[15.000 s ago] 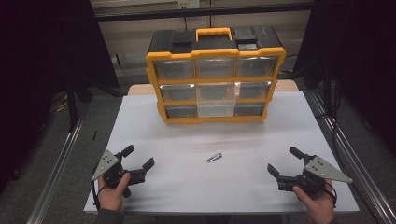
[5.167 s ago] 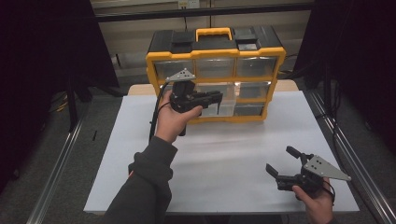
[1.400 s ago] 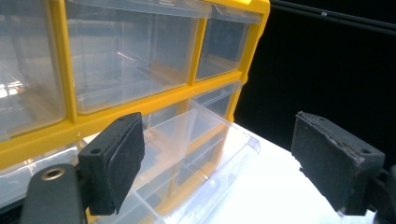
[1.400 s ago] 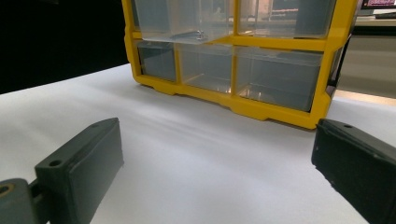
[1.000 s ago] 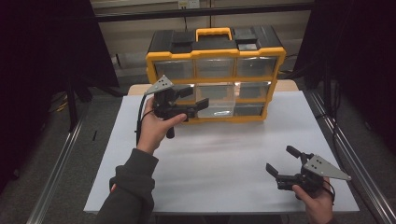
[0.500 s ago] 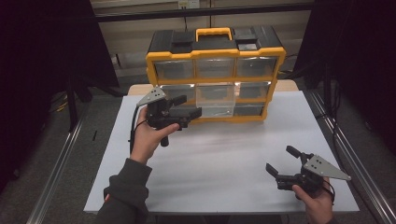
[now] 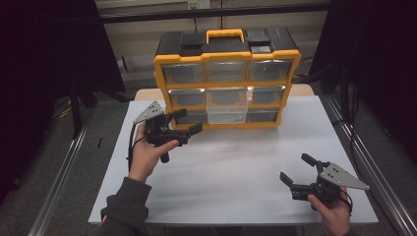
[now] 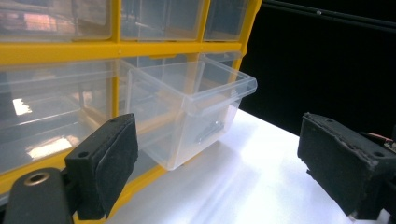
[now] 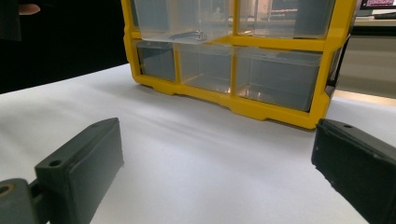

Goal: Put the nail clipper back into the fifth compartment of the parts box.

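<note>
A yellow and black drawer cabinet [image 7: 161, 73] stands at the back of the white table [image 7: 231, 191]. Its clear middle drawer [image 7: 226, 102] is pulled partly out. In the left gripper view that drawer [image 8: 187, 93] juts out with a small metal screw [image 8: 208, 132] lying inside. My left gripper [image 7: 188, 121] hovers open and empty just left of the cabinet's front, jaws pointing at it; its pads [image 8: 105, 163] stand wide apart. My right gripper [image 7: 297, 169] rests open and empty near the front right, facing the cabinet [image 9: 243, 42].
The other drawers are closed. Bare white tabletop stretches between the two grippers and in front of the cabinet. A metal rail [image 7: 364, 162] runs along the table's right side, another rail [image 7: 64, 172] along its left. Darkness surrounds the table.
The screw that lay on the table at the start now lies in the pulled-out drawer. Over the last second my left gripper drew back from the cabinet, lower and leftward. The right gripper stayed put.
</note>
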